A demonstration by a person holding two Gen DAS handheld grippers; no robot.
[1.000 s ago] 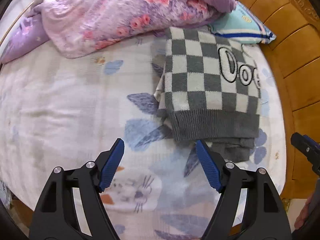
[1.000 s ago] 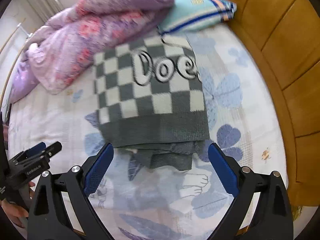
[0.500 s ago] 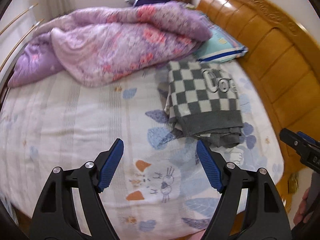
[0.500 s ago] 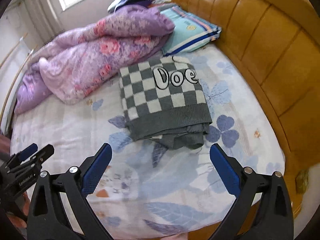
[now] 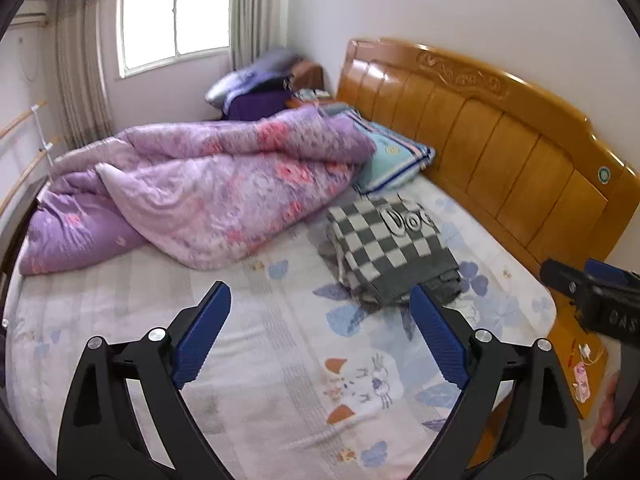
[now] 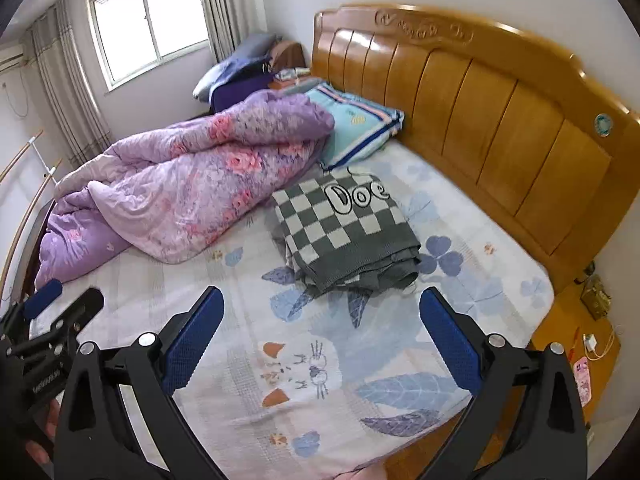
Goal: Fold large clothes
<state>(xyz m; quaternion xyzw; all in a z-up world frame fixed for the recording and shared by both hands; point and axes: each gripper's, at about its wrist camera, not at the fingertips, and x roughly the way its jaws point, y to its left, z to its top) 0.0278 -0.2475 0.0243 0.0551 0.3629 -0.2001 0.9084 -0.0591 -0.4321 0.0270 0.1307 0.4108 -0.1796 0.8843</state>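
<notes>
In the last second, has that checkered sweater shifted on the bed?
No. The folded checkered sweater still lies just below the striped pillow, near the headboard. It only looks smaller.

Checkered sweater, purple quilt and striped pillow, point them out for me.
checkered sweater point(image 6: 340, 224), right wrist view, middle of the folded top face.
purple quilt point(image 6: 192, 188), right wrist view, flowered upper fold.
striped pillow point(image 5: 394, 156), left wrist view, teal face.

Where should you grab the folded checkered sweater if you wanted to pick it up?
Probably the thick gray ribbed hem of the checkered sweater, the edge nearest the open right gripper. The folded layers stack up there and stick out, so coming in low from the foot of the bed catches them all.
</notes>
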